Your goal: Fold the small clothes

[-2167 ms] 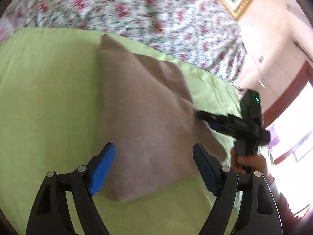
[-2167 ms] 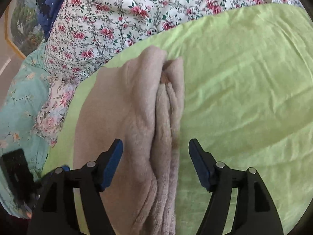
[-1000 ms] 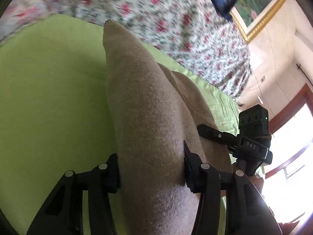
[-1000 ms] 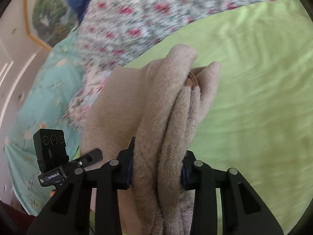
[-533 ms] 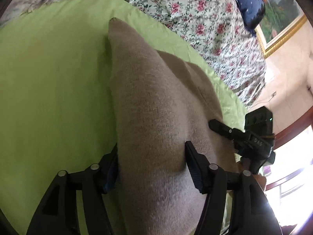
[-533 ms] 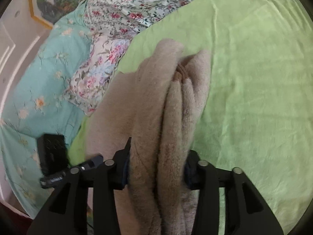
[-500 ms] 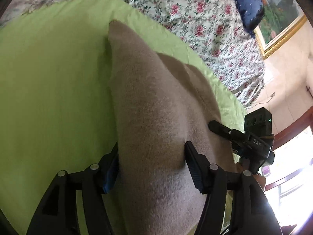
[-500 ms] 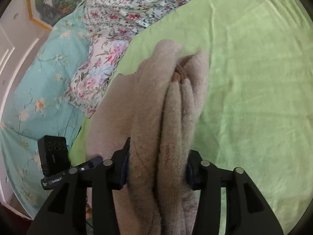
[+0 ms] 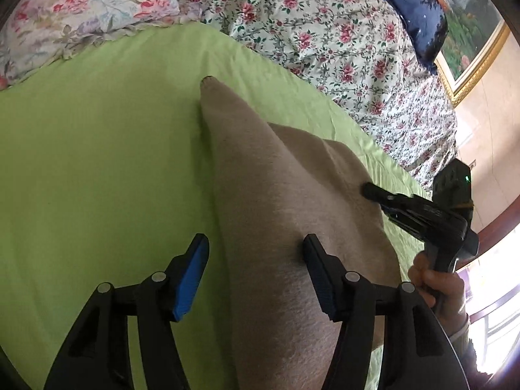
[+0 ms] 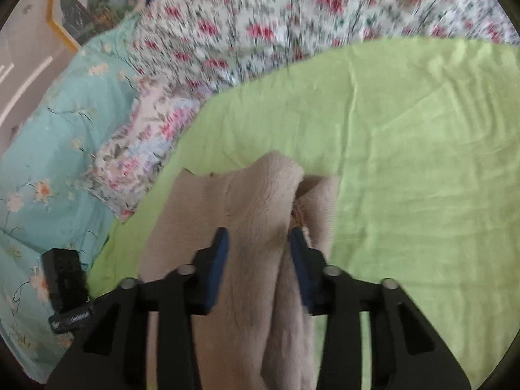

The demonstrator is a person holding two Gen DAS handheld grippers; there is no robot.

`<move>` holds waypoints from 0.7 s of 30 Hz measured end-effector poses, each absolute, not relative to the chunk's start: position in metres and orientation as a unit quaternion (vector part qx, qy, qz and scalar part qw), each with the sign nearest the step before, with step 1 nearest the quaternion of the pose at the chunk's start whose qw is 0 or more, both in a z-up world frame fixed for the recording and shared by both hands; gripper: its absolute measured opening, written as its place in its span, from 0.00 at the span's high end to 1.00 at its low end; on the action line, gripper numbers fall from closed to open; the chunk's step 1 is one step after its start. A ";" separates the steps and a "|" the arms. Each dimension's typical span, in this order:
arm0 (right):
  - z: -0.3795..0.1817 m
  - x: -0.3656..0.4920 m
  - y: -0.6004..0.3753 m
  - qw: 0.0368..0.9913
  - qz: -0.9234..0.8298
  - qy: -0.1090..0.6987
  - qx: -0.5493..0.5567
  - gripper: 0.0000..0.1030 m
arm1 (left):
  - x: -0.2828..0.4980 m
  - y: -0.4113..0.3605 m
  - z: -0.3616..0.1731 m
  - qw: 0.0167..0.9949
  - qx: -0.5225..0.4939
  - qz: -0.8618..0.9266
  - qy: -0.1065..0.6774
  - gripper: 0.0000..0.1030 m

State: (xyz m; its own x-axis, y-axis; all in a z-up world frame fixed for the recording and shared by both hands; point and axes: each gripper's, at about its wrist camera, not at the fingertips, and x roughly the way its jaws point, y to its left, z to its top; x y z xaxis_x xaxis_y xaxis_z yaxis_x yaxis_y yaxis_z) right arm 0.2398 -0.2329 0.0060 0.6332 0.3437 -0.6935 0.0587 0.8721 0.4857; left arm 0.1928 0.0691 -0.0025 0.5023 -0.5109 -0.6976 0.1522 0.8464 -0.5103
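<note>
Beige garment between both claws on the green sheet

The left gripper (image 9: 256, 260) is closing, its left pad clear of the beige garment (image 9: 276, 195) ahead, so it has no grip. The right gripper (image 10: 258, 256) is closing on the garment's bunched fold, pads against the cloth. Green sheet (image 9: 97, 162) lies below, floral bedding (image 9: 325, 32) beyond. No containers show.
</note>
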 end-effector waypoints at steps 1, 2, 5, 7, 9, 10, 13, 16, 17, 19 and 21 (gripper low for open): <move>0.007 0.241 -0.231 0.874 0.081 0.419 0.234 0.89 | 0.192 0.067 -0.001 0.845 -0.192 -0.198 0.458 0.48; 0.013 0.239 -0.231 0.879 0.085 0.408 0.233 0.89 | 0.192 0.064 0.000 0.846 -0.189 -0.201 0.457 0.51; 0.043 0.220 -0.239 0.900 0.097 0.356 0.232 0.90 | 0.187 0.056 0.007 0.849 -0.172 -0.207 0.454 0.51; 0.055 0.209 -0.248 0.907 0.094 0.337 0.236 0.91 | 0.187 0.048 0.010 0.851 -0.159 -0.213 0.454 0.51; 0.047 0.210 -0.254 0.904 0.082 0.349 0.232 0.91 | 0.189 0.040 0.005 0.851 -0.145 -0.208 0.460 0.49; 0.036 0.212 -0.258 0.900 0.071 0.363 0.232 0.91 | 0.190 0.038 0.002 0.849 -0.143 -0.206 0.465 0.50; -0.007 0.220 -0.269 0.878 0.043 0.408 0.246 0.91 | 0.190 0.035 -0.006 0.842 -0.157 -0.202 0.474 0.49; -0.024 0.220 -0.273 0.875 0.033 0.411 0.256 0.91 | 0.188 0.031 -0.008 0.845 -0.148 -0.194 0.475 0.47; -0.024 0.220 -0.273 0.875 0.030 0.409 0.257 0.91 | 0.187 0.029 -0.010 0.845 -0.150 -0.189 0.477 0.47; -0.023 0.223 -0.274 0.876 0.025 0.407 0.258 0.91 | 0.188 0.027 -0.011 0.847 -0.146 -0.183 0.478 0.45; -0.021 0.226 -0.272 0.878 0.020 0.409 0.249 0.91 | 0.188 0.028 -0.011 0.843 -0.155 -0.179 0.482 0.45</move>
